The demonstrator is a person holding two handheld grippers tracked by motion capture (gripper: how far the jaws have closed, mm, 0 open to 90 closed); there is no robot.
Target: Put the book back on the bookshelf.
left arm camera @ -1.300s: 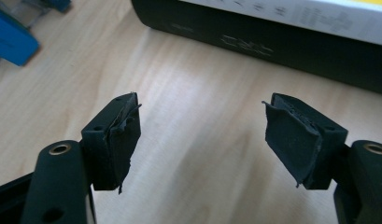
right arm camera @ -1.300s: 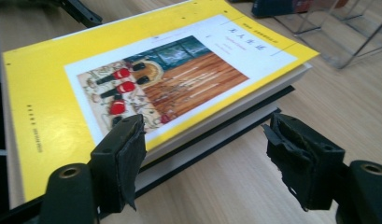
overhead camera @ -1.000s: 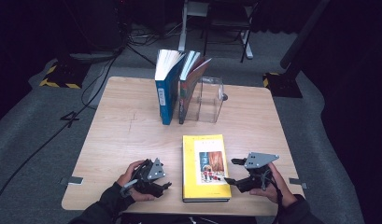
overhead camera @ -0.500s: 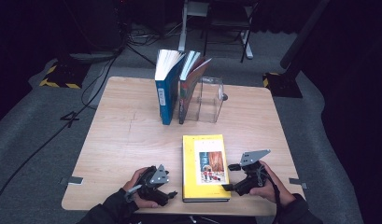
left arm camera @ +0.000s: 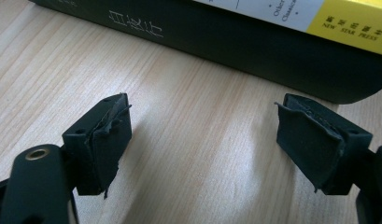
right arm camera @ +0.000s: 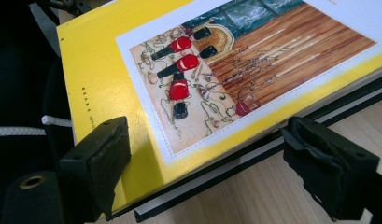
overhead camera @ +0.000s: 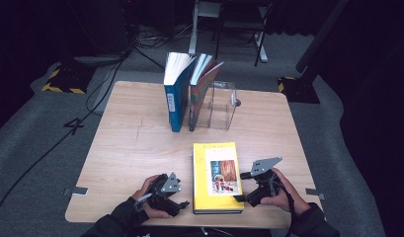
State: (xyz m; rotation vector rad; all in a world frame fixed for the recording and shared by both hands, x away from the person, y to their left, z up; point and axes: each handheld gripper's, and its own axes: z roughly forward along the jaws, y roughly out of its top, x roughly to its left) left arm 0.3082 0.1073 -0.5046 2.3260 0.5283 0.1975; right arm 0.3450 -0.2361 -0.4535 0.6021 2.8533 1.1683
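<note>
Wooden table (overhead camera: 130, 148): yellow book (overhead camera: 217, 177) lies flat at 6 o'clock. Left gripper (overhead camera: 182, 203) (jaws just widened, released) sits beside its spine; right gripper (overhead camera: 239, 197), released, straddles its corner.

Wooden table (overhead camera: 130, 148): sound, pale grain. Toward its far edge, a blue book (overhead camera: 174, 94) stands upright, pages fanned at the top. A second book (overhead camera: 200, 89) leans just beside it on the right. A clear plastic box (overhead camera: 223, 104) stands touching that second book, also at the table's far side.
</note>
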